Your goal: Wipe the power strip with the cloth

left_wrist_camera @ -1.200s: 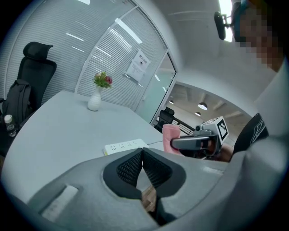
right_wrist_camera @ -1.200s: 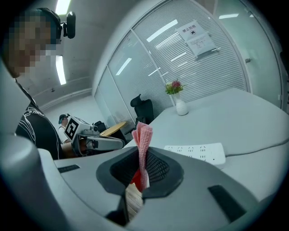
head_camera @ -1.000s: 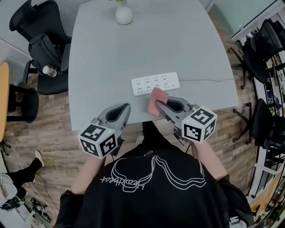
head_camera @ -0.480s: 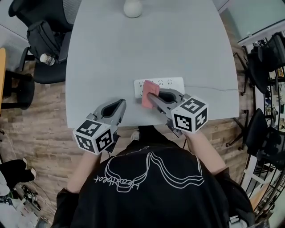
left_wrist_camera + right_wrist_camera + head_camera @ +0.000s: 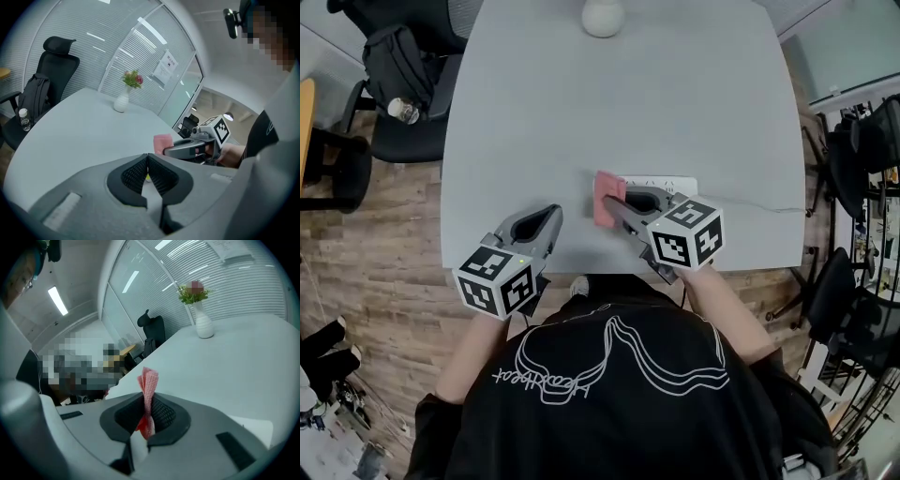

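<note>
The white power strip point(image 5: 675, 182) lies on the grey table point(image 5: 581, 103) near its front edge, with most of it hidden under my right gripper point(image 5: 613, 201). That gripper is shut on a folded pink cloth point(image 5: 606, 197), which sits at the strip's left end. In the right gripper view the cloth point(image 5: 147, 383) stands up between the closed jaws, and a white corner of the strip point(image 5: 255, 425) shows at lower right. My left gripper point(image 5: 551, 216) hovers over the table's front edge, left of the cloth, shut and empty. In the left gripper view its jaws meet at the left gripper's tip point(image 5: 147, 159), with the cloth point(image 5: 162, 140) beyond.
A white vase point(image 5: 603, 17) with flowers stands at the table's far side. The strip's cable point(image 5: 755, 205) runs right to the table edge. A black office chair point(image 5: 403, 66) with a bag and a bottle point(image 5: 403, 111) stands at the left; more chairs point(image 5: 862, 150) at the right.
My right gripper has carried the pink cloth leftward along the power strip, from its middle to its left end. The left gripper has kept its place, shut.
</note>
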